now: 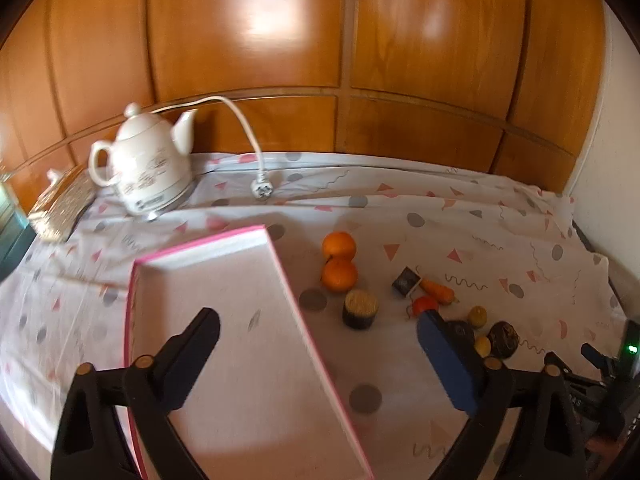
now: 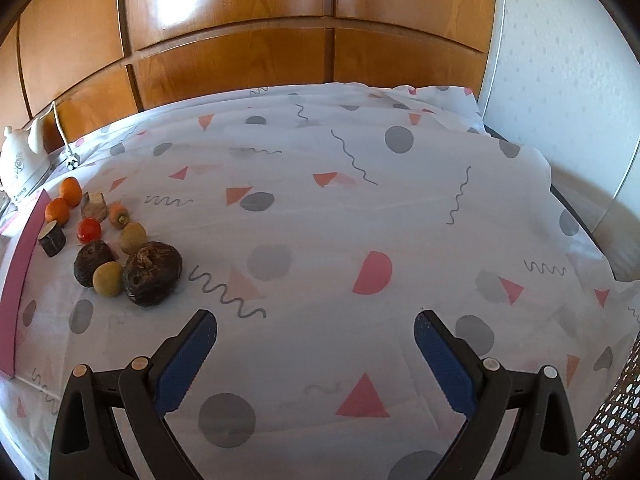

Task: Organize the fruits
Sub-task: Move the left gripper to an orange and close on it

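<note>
Your left gripper has its jaws spread wide with nothing between them, hanging over the pink-edged white tray, whose right rim passes under the gap. Your right gripper is likewise spread apart and holds nothing, over bare patterned tablecloth well to the right of the tray. Every fruit lies on the cloth just right of the tray, none inside it. Closest to the tray's far right corner sit 2 oranges, touching each other. Just nearer than them stands a dark cut cylinder with a pale top. Farther right of the tray are a small carrot beside a dark block, and a red tomato. Beyond those, farthest from the tray, cluster 2 dark wrinkled fruits and 2 small yellow-green ones, packed close together. A white kettle stands behind the tray's far edge, near the wooden panelling.
</note>
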Action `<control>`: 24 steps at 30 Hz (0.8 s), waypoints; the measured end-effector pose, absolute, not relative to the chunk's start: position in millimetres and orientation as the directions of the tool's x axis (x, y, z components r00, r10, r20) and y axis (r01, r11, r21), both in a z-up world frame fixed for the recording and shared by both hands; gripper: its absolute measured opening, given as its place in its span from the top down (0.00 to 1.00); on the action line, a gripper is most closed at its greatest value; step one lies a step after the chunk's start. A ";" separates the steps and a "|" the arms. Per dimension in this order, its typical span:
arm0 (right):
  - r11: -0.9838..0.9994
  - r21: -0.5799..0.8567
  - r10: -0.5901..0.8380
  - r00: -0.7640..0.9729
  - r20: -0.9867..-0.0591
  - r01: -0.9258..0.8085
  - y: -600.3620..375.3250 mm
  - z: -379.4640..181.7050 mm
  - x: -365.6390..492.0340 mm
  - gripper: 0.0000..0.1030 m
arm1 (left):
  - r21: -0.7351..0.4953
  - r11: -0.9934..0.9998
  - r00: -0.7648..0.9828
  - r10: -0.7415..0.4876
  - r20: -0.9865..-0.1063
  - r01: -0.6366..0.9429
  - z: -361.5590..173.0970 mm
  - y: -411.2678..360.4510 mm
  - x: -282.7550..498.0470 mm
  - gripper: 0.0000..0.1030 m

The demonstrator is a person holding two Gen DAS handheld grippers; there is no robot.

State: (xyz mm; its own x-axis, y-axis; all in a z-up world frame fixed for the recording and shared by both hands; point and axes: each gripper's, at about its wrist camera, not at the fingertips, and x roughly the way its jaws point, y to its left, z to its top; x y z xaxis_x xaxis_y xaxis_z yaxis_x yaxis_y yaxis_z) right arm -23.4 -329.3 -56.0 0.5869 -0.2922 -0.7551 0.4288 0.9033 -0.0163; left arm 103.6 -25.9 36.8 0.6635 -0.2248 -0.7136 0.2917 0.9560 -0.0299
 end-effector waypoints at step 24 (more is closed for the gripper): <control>0.915 0.003 -0.263 0.602 -0.754 0.404 -340.7 -78.2 -21.3 0.01 | -0.070 0.951 0.411 -0.195 -0.891 0.300 -55.4 -100.9 262.8 0.64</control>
